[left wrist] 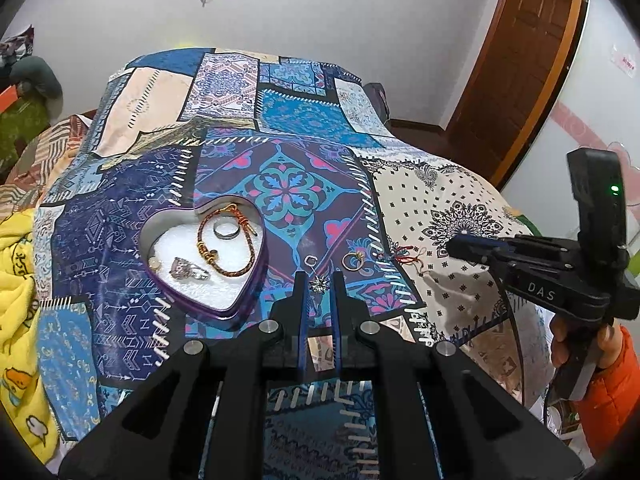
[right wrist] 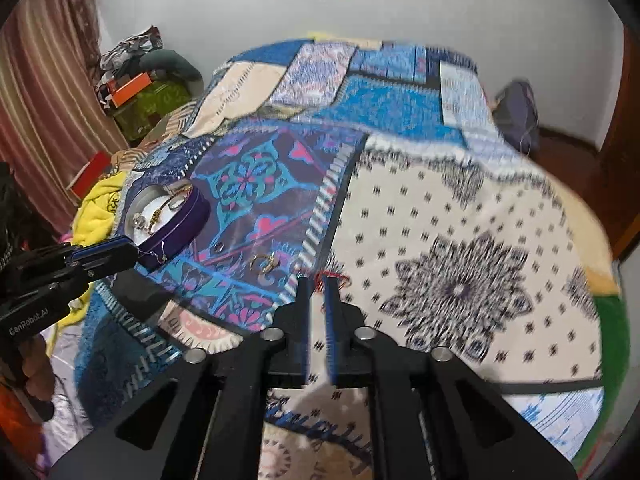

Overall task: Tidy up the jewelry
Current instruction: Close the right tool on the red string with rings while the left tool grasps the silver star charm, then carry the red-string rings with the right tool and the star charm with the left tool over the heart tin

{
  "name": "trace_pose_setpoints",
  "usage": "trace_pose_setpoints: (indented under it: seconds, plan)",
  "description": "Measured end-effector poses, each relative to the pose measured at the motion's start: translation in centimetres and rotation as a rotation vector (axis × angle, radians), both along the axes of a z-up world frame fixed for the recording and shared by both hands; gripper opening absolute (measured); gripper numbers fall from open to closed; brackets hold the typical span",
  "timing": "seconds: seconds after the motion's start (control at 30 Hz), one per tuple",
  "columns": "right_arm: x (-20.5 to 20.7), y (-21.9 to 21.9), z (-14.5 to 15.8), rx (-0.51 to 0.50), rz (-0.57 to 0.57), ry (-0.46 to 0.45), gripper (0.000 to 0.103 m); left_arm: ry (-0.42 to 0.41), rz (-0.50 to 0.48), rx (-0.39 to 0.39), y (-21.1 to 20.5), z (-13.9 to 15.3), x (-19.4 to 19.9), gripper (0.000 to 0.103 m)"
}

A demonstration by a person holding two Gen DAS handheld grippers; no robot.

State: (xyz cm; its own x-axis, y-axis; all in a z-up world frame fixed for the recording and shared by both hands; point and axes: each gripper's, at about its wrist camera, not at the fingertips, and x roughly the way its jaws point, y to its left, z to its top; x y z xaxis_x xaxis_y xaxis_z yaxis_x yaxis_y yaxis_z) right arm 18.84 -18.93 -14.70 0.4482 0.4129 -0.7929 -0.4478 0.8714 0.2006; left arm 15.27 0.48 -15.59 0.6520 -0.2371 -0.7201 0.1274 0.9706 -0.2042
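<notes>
A purple heart-shaped tin (left wrist: 234, 310) sits on the patchwork cloth and holds a braided bracelet (left wrist: 228, 242), a silver ring (left wrist: 225, 229) and other small pieces. My left gripper (left wrist: 319, 280) is narrowly open with a sparkly silver pendant (left wrist: 318, 285) between its fingertips, right of the tin. A gold ring (left wrist: 354, 260) and a red string bracelet (left wrist: 400, 257) lie further right. My right gripper (right wrist: 317, 286) is narrowly open and empty, just short of the red string bracelet (right wrist: 330, 278). The tin (right wrist: 180, 224) and gold ring (right wrist: 264, 263) show in the right wrist view.
The cloth-covered table (left wrist: 460, 184) drops away on all sides. A yellow blanket (left wrist: 16, 280) lies at the left. A wooden door (left wrist: 524, 52) stands at the far right, boxes and clutter (right wrist: 140, 92) at the far left by a curtain.
</notes>
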Motion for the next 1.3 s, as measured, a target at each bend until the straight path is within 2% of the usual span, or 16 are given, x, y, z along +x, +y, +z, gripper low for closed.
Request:
trace_pose_setpoints:
  seconds: [0.03, 0.07, 0.43, 0.53, 0.6, 0.63, 0.67, 0.9, 1.3]
  plan:
    - [0.2, 0.1, -0.3, -0.015, -0.012, -0.005, 0.035, 0.000, -0.001, 0.002, 0.0, 0.0, -0.1, 0.008]
    - [0.0, 0.0, -0.5, -0.026, -0.019, -0.014, 0.040, 0.000, -0.002, 0.004, 0.0, 0.0, -0.2, 0.008]
    - [3.3, 2.9, -4.2, -0.149, 0.036, 0.043, 0.041, 0.031, 0.009, -0.003, 0.9, -1.4, 0.7, 0.008]
    - [2.9, 3.1, -4.2, -0.140, 0.059, 0.022, 0.040, 0.036, 0.009, -0.006, 1.0, -1.7, 1.0, 0.008]
    - [2.8, 2.8, -4.3, -0.117, 0.063, 0.022, 0.032, 0.034, 0.006, -0.006, 1.0, -1.7, 1.2, 0.008]
    - [2.7, 2.7, -4.3, -0.116, 0.059, 0.016, 0.025, 0.034, 0.005, -0.006, 1.0, -1.6, 1.2, 0.008]
    - [2.7, 2.8, -4.3, -0.119, 0.053, 0.011, 0.005, 0.033, 0.004, -0.004, 1.0, -1.6, 1.3, 0.008]
    - [1.3, 2.5, -3.2, -0.069, 0.035, -0.006, 0.006, 0.015, 0.002, 0.000, 0.8, -0.8, 1.1, 0.008]
    - [-0.8, 2.9, 3.9, 0.064, 0.037, -0.137, 0.004, -0.081, 0.039, 0.008, 2.3, 3.3, -0.5, 0.008]
